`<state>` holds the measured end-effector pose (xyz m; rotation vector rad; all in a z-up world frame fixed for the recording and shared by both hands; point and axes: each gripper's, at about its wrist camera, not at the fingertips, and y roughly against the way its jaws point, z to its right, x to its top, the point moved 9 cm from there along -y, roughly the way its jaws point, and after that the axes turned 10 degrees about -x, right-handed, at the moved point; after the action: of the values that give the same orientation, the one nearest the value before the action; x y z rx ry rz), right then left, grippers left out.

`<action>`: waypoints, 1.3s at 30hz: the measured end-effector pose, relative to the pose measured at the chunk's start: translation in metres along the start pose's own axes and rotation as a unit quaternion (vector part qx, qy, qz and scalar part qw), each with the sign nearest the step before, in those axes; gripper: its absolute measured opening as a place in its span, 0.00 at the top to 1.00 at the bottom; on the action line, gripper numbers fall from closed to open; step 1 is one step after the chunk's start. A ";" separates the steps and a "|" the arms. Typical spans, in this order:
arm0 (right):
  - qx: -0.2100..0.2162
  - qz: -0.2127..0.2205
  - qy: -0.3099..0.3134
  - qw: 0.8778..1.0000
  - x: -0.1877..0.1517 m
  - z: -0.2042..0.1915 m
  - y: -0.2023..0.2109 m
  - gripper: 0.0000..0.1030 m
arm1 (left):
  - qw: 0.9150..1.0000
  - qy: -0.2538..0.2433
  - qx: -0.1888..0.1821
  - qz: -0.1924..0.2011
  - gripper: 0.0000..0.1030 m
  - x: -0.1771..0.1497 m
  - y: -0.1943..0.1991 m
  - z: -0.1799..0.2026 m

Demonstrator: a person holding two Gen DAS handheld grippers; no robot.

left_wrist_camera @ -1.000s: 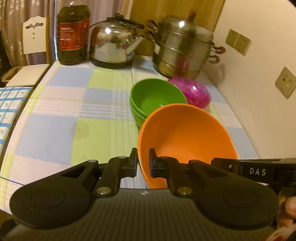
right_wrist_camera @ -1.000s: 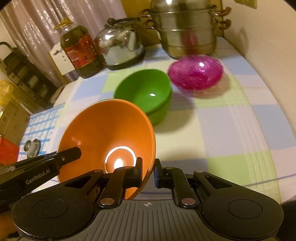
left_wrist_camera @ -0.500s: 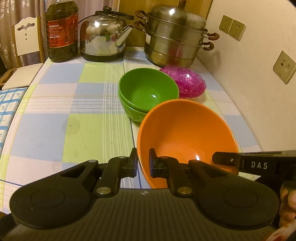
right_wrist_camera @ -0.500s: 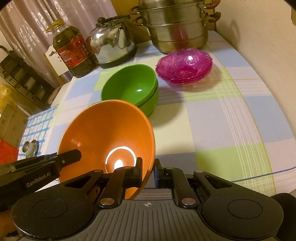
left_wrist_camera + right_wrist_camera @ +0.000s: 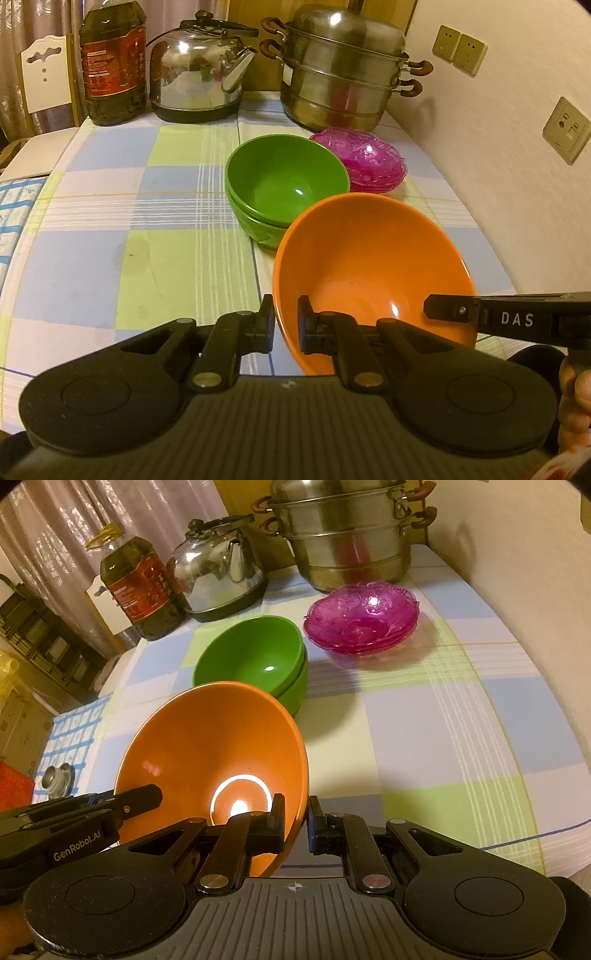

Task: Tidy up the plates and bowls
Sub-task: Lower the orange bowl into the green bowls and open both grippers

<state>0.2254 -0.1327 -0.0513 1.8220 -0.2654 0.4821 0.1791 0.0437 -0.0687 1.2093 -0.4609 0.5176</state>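
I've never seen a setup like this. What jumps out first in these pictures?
The big orange bowl fills the foreground, pinched at opposite rims by the left gripper and the right gripper. Just behind it on the checked tablecloth sit two nested green bowls, with stacked pink glass dishes beside them. At the back stand a shiny kettle and a tiered steel steamer pot.

Orange bowl (image 5: 373, 266) farther from green bowls (image 5: 286, 184)
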 end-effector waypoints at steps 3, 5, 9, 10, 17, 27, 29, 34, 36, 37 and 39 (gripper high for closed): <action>0.000 0.002 -0.005 1.000 0.003 0.003 0.001 0.89 | 1.000 0.000 -0.004 0.002 0.90 0.005 -0.001 0.002; 0.000 0.006 -0.005 1.000 0.008 0.005 0.003 0.89 | 1.000 -0.002 -0.007 0.006 0.90 0.013 -0.002 0.003; 0.002 0.018 -0.006 1.000 0.026 0.006 0.007 0.89 | 1.000 -0.005 -0.010 0.019 0.90 0.034 -0.003 0.005; 0.002 0.021 -0.005 1.000 0.031 0.005 0.007 0.89 | 1.000 -0.006 -0.011 0.021 0.90 0.040 -0.004 0.004; 0.005 0.042 0.005 0.999 0.079 -0.005 0.000 0.89 | 0.999 0.001 -0.011 0.037 0.90 0.082 -0.014 -0.009; 0.010 0.027 0.008 1.000 0.131 -0.018 -0.044 0.89 | 1.000 0.010 -0.008 0.025 0.90 0.123 -0.051 -0.037; 0.008 0.021 0.008 1.000 0.139 -0.019 -0.056 0.89 | 1.000 0.014 -0.008 0.020 0.90 0.128 -0.061 -0.043; -0.010 0.014 0.028 0.999 0.151 -0.024 -0.084 0.89 | 1.000 0.016 -0.002 0.004 0.90 0.133 -0.085 -0.056; -0.014 0.011 0.035 0.999 0.153 -0.026 -0.093 0.89 | 1.000 0.016 0.001 -0.002 0.90 0.132 -0.092 -0.062; -0.015 0.010 0.038 0.999 0.153 -0.027 -0.096 0.89 | 1.000 0.017 0.001 -0.004 0.90 0.132 -0.095 -0.065; -0.017 0.007 0.043 0.999 0.153 -0.029 -0.104 0.89 | 1.000 0.019 0.002 -0.008 0.90 0.131 -0.100 -0.070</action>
<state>0.3992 -0.0648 -0.0645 1.7629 -0.2251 0.5608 0.3476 0.1002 -0.0872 1.2048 -0.4176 0.5269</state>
